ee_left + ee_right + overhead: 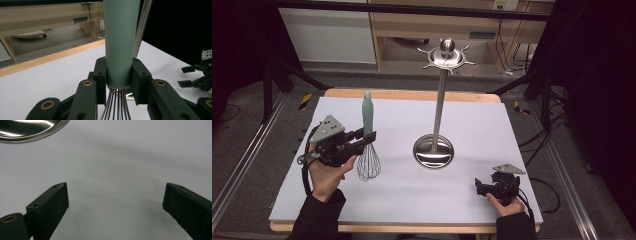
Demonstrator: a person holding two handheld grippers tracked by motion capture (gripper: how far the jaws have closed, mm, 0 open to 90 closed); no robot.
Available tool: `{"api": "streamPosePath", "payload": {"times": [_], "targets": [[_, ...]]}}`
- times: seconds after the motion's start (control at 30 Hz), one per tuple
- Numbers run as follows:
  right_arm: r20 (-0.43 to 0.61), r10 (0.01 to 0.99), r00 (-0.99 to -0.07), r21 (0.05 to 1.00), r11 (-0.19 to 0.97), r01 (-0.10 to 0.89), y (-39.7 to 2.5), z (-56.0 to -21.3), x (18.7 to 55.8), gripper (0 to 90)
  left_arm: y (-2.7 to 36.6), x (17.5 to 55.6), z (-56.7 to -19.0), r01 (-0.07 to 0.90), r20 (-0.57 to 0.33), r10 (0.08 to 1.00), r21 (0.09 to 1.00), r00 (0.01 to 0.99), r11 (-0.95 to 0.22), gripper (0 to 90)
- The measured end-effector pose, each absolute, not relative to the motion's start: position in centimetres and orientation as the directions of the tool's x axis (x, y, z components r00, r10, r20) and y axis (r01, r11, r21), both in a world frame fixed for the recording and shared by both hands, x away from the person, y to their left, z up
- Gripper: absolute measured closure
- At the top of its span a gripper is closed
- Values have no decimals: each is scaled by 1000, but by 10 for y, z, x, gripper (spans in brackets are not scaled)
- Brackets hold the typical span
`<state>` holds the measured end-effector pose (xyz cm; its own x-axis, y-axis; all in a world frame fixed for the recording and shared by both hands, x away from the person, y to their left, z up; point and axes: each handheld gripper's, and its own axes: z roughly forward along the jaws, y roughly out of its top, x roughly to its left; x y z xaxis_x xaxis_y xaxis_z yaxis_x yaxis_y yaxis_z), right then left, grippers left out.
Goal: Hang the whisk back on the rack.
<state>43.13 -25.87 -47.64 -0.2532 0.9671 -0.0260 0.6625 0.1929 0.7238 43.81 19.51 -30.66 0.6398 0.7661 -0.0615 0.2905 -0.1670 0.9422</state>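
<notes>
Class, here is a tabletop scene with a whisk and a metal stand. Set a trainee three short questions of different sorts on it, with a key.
1. True or false: the left gripper is shut on the whisk at the lower end of its green handle.
2. Which way does the whisk stand? A) wires down, handle up; B) lying flat; C) hung on the stand.
3. Fill in: the right gripper has its jaws ____ and holds nothing.

Key:
1. True.
2. A; the metal stand rises beside it, its top hooks bare.
3. Open; it sits low over the white table.
</notes>
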Motion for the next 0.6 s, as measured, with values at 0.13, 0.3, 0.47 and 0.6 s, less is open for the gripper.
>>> {"api": "streamPosePath", "payload": {"times": [0.13, 0.3, 0.47, 0.6], "targets": [[-20, 968, -249, 726, 185, 663, -258, -476, 431, 71, 190, 440, -299, 279, -46, 766, 944, 641, -176, 687], [-16, 969, -248, 727, 182, 662, -257, -475, 431, 70, 182, 442, -291, 271, -47, 760, 947, 648, -172, 687], [-18, 969, -247, 727, 183, 662, -257, -475, 431, 70, 173, 445, -286, 263, -37, 753, 947, 657, -184, 687], [-18, 969, -246, 728, 181, 662, -257, -475, 431, 70, 164, 446, -278, 251, -25, 743, 949, 669, -193, 687]]}}
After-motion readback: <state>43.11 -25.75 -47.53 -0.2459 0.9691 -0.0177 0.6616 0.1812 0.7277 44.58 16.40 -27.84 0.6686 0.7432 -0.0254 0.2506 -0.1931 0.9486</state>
